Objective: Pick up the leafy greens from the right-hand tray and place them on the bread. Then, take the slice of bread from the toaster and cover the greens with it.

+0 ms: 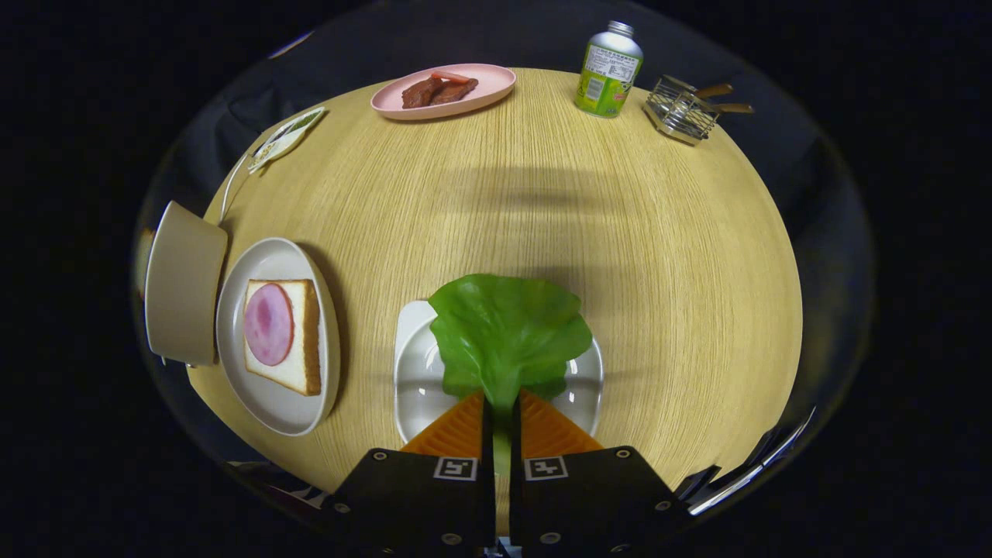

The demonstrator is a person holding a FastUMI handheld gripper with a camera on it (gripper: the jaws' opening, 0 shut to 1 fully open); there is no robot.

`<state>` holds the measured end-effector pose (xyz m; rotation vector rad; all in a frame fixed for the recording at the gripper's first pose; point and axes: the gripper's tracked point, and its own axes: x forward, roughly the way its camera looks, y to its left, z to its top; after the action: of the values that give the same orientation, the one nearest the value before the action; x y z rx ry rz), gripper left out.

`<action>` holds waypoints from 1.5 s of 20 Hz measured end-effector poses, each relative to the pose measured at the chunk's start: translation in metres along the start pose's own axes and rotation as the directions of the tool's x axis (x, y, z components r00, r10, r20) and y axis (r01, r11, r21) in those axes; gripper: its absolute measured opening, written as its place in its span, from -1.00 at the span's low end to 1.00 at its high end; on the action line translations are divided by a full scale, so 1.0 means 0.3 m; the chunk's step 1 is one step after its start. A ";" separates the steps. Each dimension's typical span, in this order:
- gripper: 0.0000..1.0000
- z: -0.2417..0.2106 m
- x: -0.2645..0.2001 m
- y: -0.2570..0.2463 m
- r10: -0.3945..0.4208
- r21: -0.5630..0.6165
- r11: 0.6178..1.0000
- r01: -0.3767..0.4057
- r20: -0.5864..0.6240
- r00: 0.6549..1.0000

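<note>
- Green lettuce leaf (508, 329) is pinched by its stem between the tongs (502, 407); the 2 fingers stand nearly together, both pressing on the stalk, and the blade fans out ahead of them.
- Beneath the leaf you have the white tray (415, 372). Whether the leaf is fully clear of it you cannot tell, so lift straight up before you travel.
- Your target is the bread slice (298, 337) topped with a round of ham (268, 324), lying on the oval white plate (271, 411) well to the left of the tray, beside the beige toaster (184, 283).
- Keep the pinch firm, as the stem is thin and could slide out.
- Carry the leaf across the wooden bench (542, 217) low and level, so that the floppy blade does not fold under.
- Centre the blade over the ham before letting go, stem pointing along the slice, so the leaf lies flat for the covering slice.
</note>
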<state>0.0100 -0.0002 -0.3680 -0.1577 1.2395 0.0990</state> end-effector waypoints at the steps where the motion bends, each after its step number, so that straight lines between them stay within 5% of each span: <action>1: -0.84 0.014 -0.019 -0.002 -0.004 -0.006 1.000 0.004 0.014 1.000; 16: -0.85 0.107 -0.192 0.245 0.071 -0.075 0.995 -0.062 0.115 0.991; 30: -0.85 0.134 -0.184 0.538 0.168 -0.167 0.974 -0.153 0.082 0.982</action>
<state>0.0039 0.1663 -0.3137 -0.1892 1.1466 0.3435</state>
